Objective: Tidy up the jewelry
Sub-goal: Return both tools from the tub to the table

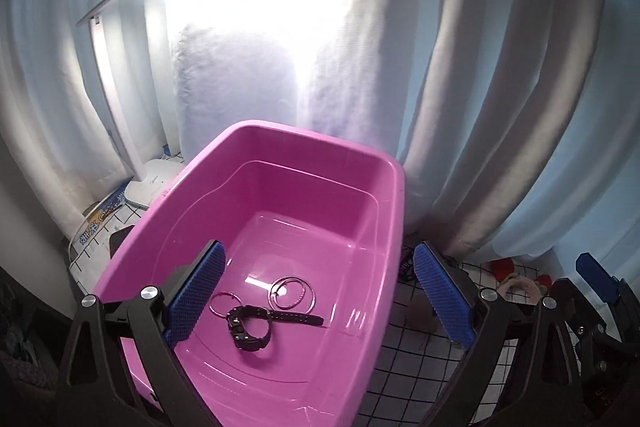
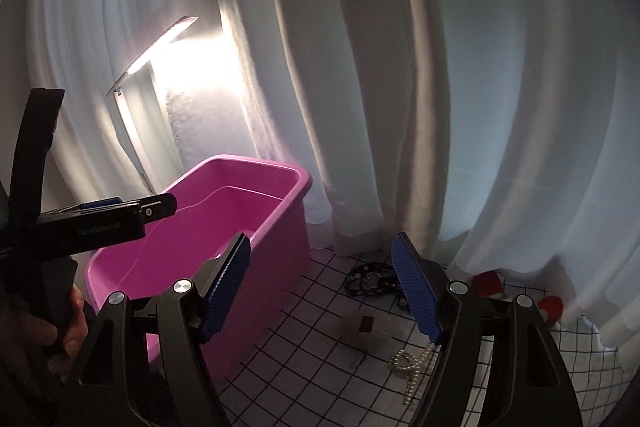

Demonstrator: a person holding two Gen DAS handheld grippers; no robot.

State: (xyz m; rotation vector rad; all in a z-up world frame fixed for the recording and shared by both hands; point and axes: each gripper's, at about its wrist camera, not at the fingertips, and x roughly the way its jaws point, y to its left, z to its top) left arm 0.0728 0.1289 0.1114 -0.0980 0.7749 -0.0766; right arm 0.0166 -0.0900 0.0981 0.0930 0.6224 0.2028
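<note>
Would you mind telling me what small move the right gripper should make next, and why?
Probably lower the right gripper, jaws open and empty, toward the pearl necklace on the gridded cloth. The watch and rings already lie in the pink tub; the necklace does not.

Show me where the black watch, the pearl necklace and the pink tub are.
black watch (image 1: 250,327): left wrist view, on its case.
pearl necklace (image 2: 404,361): right wrist view, on the coiled beads.
pink tub (image 1: 394,167): left wrist view, on the far right rim.

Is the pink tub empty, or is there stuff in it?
Not empty. The pink tub holds a black watch and two thin rings on its floor. A pearl necklace lies outside it on the checked cloth.
</note>
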